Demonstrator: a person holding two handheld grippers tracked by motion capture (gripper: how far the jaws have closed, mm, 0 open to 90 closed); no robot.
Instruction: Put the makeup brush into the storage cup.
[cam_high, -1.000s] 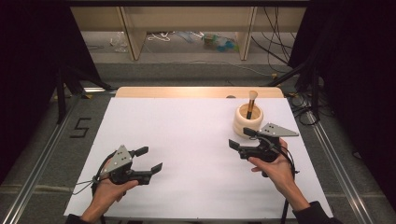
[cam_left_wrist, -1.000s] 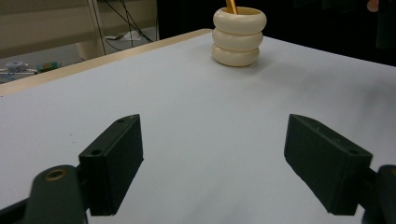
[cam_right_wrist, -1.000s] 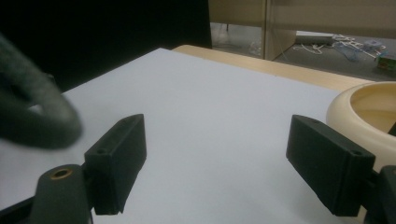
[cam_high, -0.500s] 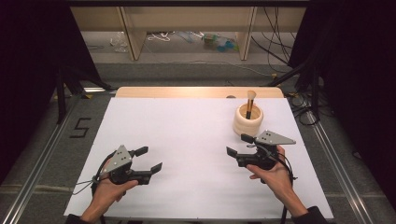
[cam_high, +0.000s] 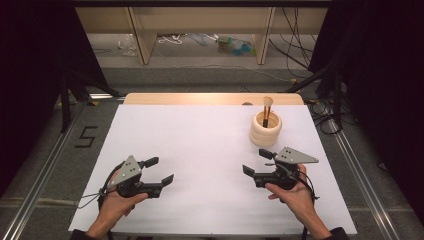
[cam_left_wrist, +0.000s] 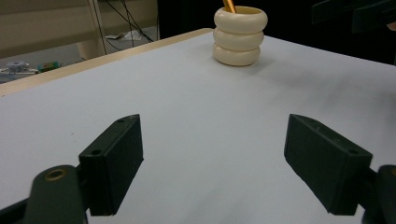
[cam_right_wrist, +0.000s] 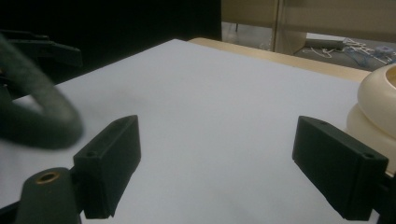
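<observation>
1. Our right gripper (cam_high: 256, 162) hangs released, its flat black jaws just widened with nothing between them.
2. Just beyond it stands the cream holder (cam_high: 265, 128), three stacked glossy rings.
3. A gold-handled brush (cam_high: 266, 109) stands inside.
4. Our left gripper (cam_high: 159, 170) is likewise released over the matte white counter (cam_high: 200, 145).

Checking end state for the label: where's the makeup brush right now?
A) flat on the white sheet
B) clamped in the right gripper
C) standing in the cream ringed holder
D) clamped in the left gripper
C: the makeup brush stands bristles-up in the cream ringed holder at the far right of the white sheet, while the left gripper and right gripper are both open with nothing between their jaws.
</observation>
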